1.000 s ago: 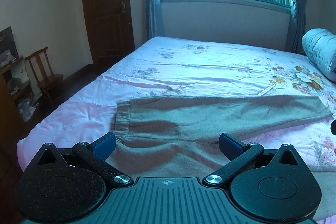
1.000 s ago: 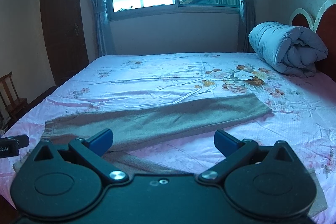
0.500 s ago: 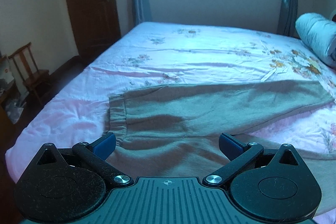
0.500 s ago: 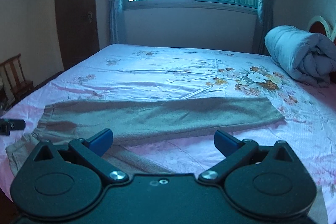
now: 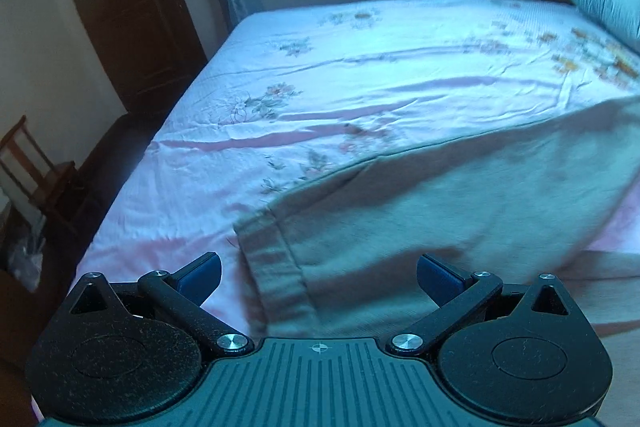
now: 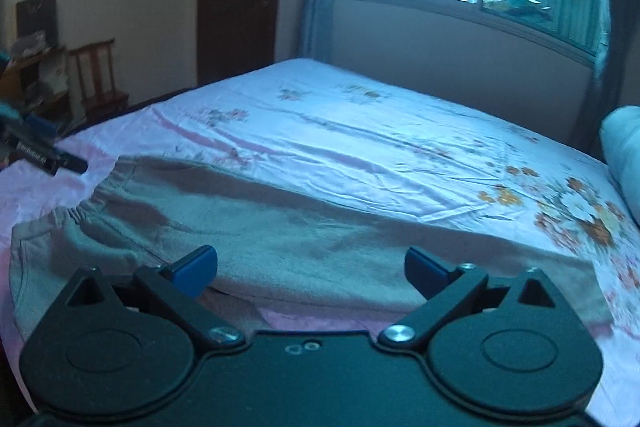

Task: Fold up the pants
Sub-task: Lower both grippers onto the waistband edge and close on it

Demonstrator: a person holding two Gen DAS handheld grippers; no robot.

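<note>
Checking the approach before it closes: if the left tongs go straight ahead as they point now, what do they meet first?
Most likely the waistband of the pants, lying between the open left tongs; depth is uncertain.

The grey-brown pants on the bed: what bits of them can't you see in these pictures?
- Left wrist view: grey-brown fleece pants, leg ends cut off by the right edge.
- Both views: near part hidden behind each black gripper body.
- Right wrist view: far cuff blurred.
- Underside: hidden against the pink floral bedsheet.
</note>
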